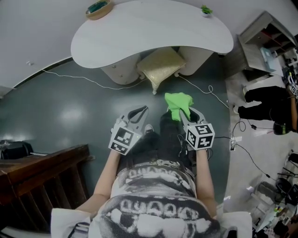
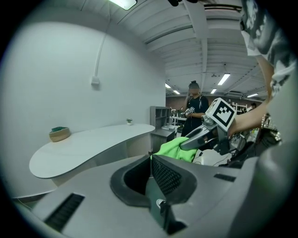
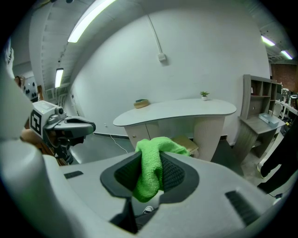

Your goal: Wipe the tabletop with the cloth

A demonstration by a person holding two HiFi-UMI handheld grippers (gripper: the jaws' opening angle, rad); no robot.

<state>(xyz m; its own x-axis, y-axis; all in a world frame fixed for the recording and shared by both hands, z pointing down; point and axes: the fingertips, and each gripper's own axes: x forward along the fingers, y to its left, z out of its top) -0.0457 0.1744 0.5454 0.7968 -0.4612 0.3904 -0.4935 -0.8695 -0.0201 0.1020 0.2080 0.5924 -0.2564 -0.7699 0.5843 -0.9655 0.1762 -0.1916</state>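
Observation:
A bright green cloth (image 1: 178, 104) hangs from my right gripper (image 1: 185, 113), whose jaws are shut on it; in the right gripper view the cloth (image 3: 151, 168) is pinched between the dark pads. My left gripper (image 1: 138, 113) is held level beside it, jaws shut with nothing between them (image 2: 150, 167). The white curved tabletop (image 1: 153, 33) stands a stride ahead, far beyond both grippers. In the left gripper view the tabletop (image 2: 88, 144) is at the left, with the cloth (image 2: 178, 148) and the right gripper (image 2: 205, 135) to the right.
On the table stand a wicker bowl (image 1: 98, 9) at the far left and a small potted plant (image 1: 206, 10) at the far right. A beige cushion (image 1: 160, 66) lies under it. Cables (image 1: 205, 90) cross the floor. A dark wooden cabinet (image 1: 42, 176) is at my left; shelving (image 1: 267, 44) and a person (image 1: 267, 104) are at my right.

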